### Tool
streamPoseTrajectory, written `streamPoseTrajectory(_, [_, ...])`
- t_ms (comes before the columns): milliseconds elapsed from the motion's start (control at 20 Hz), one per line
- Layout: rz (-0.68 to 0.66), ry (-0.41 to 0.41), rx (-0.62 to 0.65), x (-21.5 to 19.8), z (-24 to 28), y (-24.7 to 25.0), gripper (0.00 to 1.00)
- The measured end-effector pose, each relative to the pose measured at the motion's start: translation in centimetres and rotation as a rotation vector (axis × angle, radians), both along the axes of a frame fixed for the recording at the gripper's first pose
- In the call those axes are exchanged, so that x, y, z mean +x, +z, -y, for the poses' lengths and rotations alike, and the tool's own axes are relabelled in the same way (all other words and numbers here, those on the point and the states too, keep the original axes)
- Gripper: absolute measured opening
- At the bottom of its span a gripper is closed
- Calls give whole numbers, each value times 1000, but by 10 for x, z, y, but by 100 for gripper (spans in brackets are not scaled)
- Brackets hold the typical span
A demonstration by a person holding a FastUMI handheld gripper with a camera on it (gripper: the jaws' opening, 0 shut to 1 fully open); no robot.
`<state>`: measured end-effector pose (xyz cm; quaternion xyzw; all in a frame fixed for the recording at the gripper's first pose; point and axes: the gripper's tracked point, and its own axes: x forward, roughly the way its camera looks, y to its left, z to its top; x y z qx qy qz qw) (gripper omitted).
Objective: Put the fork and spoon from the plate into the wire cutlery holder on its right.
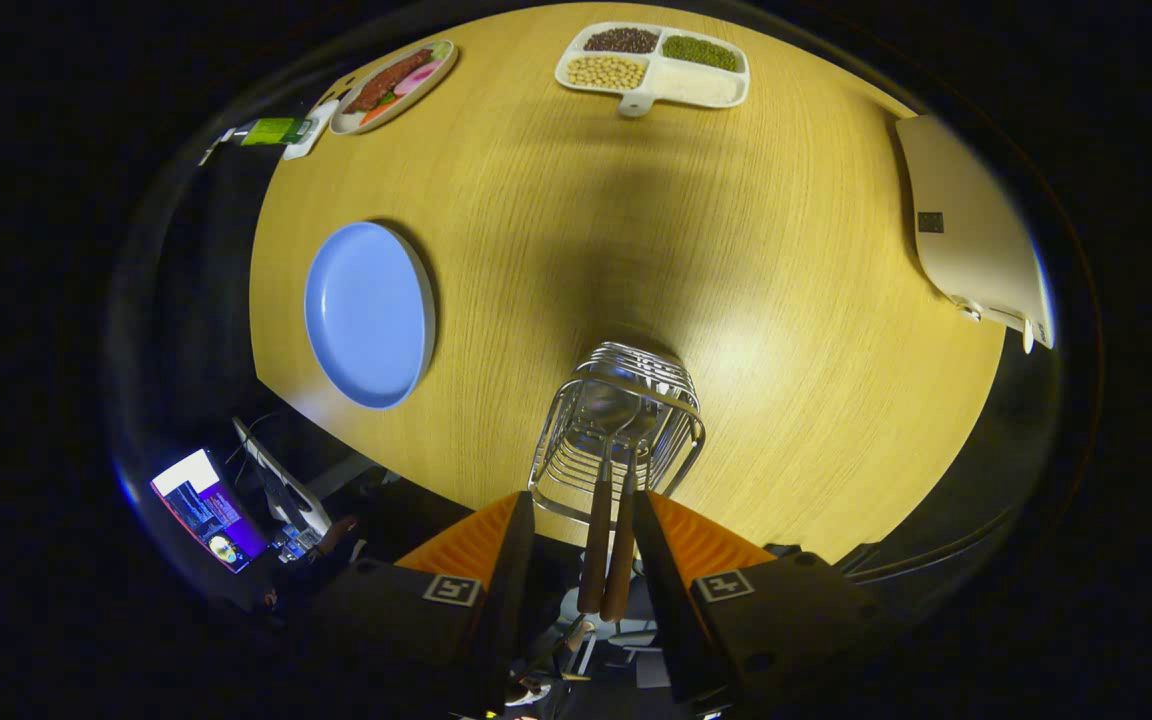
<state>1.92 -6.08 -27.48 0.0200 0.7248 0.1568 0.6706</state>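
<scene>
No writing legible; gripper [583, 510] jaws apart, empty, flanking two handles [607, 545] in holder [618, 430].

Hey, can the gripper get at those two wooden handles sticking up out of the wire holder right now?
Probably yes. The gripper is open with both wooden handles standing between its fingers, and nothing blocks them; the wire cutlery holder sits lower, around the utensil heads.
</scene>
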Motion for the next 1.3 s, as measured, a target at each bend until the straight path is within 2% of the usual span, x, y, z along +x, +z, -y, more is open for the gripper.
streamPoseTrajectory(250, [326, -72, 57, 10, -7, 35, 100])
streamPoseTrajectory(400, [461, -124, 72, 5, -6, 56, 99])
streamPoseTrajectory(500, [560, -127, 75, 6, -9, 71, 99])
streamPoseTrajectory(900, [1010, -74, 195, 5, -44, 147, 100])
streamPoseTrajectory(1300, [1314, -65, 304, -10, -58, 199, 99])
